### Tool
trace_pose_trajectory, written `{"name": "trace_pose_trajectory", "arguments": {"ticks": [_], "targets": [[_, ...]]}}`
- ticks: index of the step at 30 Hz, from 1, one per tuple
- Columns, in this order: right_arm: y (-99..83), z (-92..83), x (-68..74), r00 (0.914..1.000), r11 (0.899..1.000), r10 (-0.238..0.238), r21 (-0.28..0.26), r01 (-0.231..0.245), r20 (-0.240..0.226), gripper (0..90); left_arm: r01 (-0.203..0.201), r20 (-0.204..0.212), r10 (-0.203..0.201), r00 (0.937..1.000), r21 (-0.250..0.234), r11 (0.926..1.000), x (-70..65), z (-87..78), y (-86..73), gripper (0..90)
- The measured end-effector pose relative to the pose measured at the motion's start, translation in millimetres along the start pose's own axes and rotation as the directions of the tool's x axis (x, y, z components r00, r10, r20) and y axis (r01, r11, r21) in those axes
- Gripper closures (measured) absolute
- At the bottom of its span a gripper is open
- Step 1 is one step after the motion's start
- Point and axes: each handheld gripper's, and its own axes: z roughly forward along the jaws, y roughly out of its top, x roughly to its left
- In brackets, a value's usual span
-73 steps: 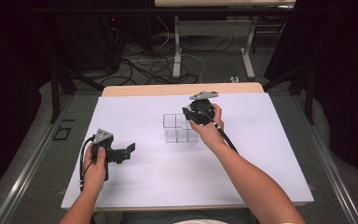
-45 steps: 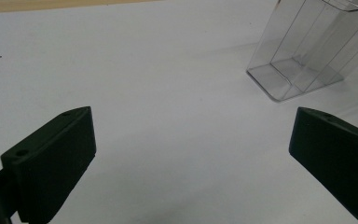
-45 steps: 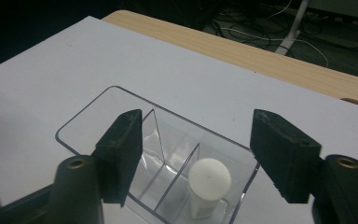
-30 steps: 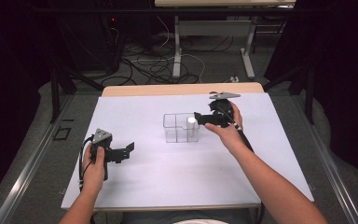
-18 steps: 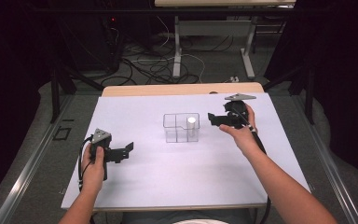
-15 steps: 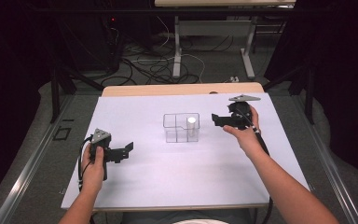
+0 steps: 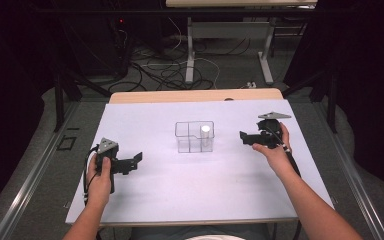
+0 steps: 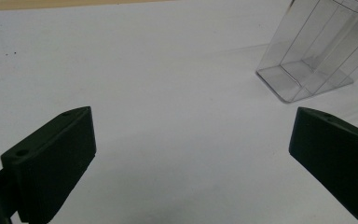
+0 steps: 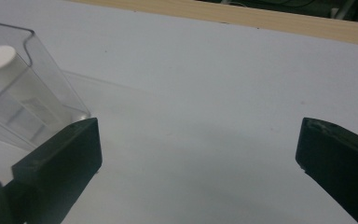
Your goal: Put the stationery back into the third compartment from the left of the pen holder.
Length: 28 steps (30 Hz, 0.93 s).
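Note:
A clear plastic box (image 7: 194, 137) with inner dividers stands mid-table. A white cylinder (image 7: 206, 134) stands upright in its far right compartment. My right gripper (image 7: 244, 138) is to the right of the box, apart from it and pointing at it. Its jaws have just been opening and stand open, with nothing between them. In the right gripper view the box (image 9: 42, 88) and cylinder (image 9: 0, 58) lie beyond the left jaw of the gripper (image 9: 198, 154). My left gripper (image 7: 136, 162) rests open at the table's left. In the left gripper view the box (image 8: 317, 51) shows past the gripper (image 8: 191, 154).
The white table top (image 7: 190, 185) has a wooden strip (image 7: 195, 96) along its far edge. Beyond it are cables and a desk frame (image 7: 190, 55) on the floor. Dark floor flanks both sides of the table.
My right gripper left the white cylinder in the box, drew away to the right and a little down, and its jaws widened. The left hand stayed put.

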Motion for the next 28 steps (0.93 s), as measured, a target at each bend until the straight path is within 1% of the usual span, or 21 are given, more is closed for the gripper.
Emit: {"name": "trace_pose_trajectory", "arguments": {"ticks": [4,7,11,15,16,17,20,22,28], "targets": [[-10.3,0.5,-7.3,0.9999,1.000,0.013,0.009,-0.013,0.012,0.0,-0.001,-0.001,0.001,1.0000,0.003,1.0000,0.6,0.2,-0.3,0.6],[-17.2,-0.2,-13.2,0.9993,0.999,0.036,0.008,-0.036,-0.002,0.0,-0.001,0.000,0.001,1.0000,0.003,1.0000,1.0,0.2,-0.4,0.6],[-26.8,-0.4,-21.1,0.9982,0.998,0.060,0.008,-0.060,-0.001,0.0,0.005,0.000,-0.005,1.0000,0.007,1.0000,1.4,0.8,-0.8,0.6],[-35.7,0.3,-28.1,0.9977,0.998,0.066,0.006,-0.066,0.018,0.0,0.004,-0.002,-0.004,1.0000,0.004,1.0000,1.9,0.6,-0.4,0.6],[-37.5,0.5,-28.8,0.9962,0.996,0.085,0.013,-0.085,0.018,0.0,0.003,-0.003,-0.003,1.0000,0.004,1.0000,2.1,0.5,-0.3,0.6],[-39.1,0.7,-30.3,0.9959,0.996,0.089,0.016,-0.089,0.013,0.0,0.003,-0.002,-0.003,1.0000,0.007,1.0000,2.5,0.5,-0.2,0.6],[-42.2,0.7,-32.9,0.9958,0.996,0.089,0.021,-0.090,0.022,0.0,0.003,-0.003,-0.003,1.0000,0.008,1.0000,3.1,1.4,-0.3,0.6],[-43.9,1.0,-33.0,0.9947,0.995,0.101,0.025,-0.101,0.017,0.0,0.002,-0.001,-0.002,1.0000,0.008,1.0000,3.3,2.0,-0.3,0.6],[-46.6,2.4,-32.8,0.9954,0.995,0.093,0.035,-0.094,0.024,0.0,0.001,-0.002,-0.001,1.0000,0.010,0.9999,3.6,3.5,0.0,0.6]]}}
